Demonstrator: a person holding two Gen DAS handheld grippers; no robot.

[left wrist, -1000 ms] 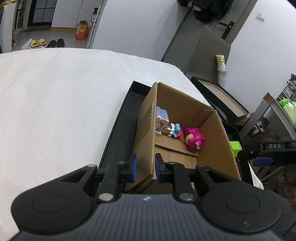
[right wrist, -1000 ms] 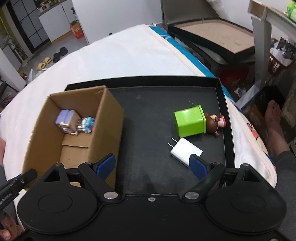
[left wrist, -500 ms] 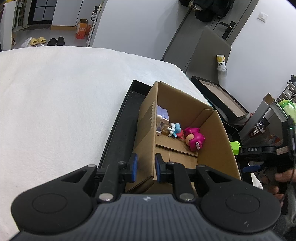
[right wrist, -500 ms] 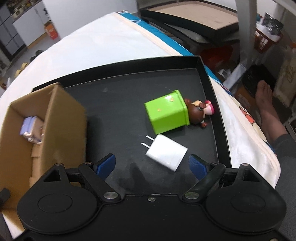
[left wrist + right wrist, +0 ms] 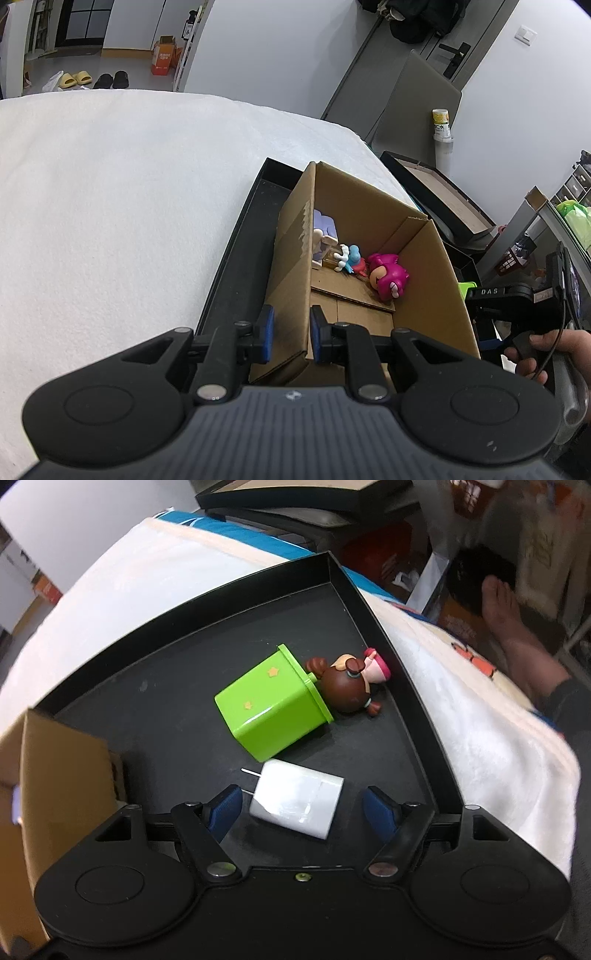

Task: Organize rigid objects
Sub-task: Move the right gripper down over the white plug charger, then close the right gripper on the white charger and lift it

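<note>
A cardboard box (image 5: 424,291) stands on the black tray (image 5: 240,254). My left gripper (image 5: 290,330) is shut on the box's near left wall. Inside lie a pink figure (image 5: 388,275), a blue figure (image 5: 351,256) and a lilac toy (image 5: 325,236). In the right wrist view, a white charger (image 5: 297,799) lies on the tray (image 5: 166,686) between the pads of my right gripper (image 5: 301,810). Its jaws are closing and the pads stand clear of the charger. Beyond it lie a green box (image 5: 273,705) and a brown doll (image 5: 351,685).
The tray rests on a white blanket (image 5: 110,206) over a bed. The cardboard box (image 5: 55,794) stands left of the charger. A person's bare foot (image 5: 506,609) and clutter are on the floor at the right. More trays (image 5: 443,192) lie beyond the bed.
My right gripper has come down over the charger, rolled, and narrowed its jaws around it. In the left wrist view it now shows lower at the right edge. The left gripper has kept still.
</note>
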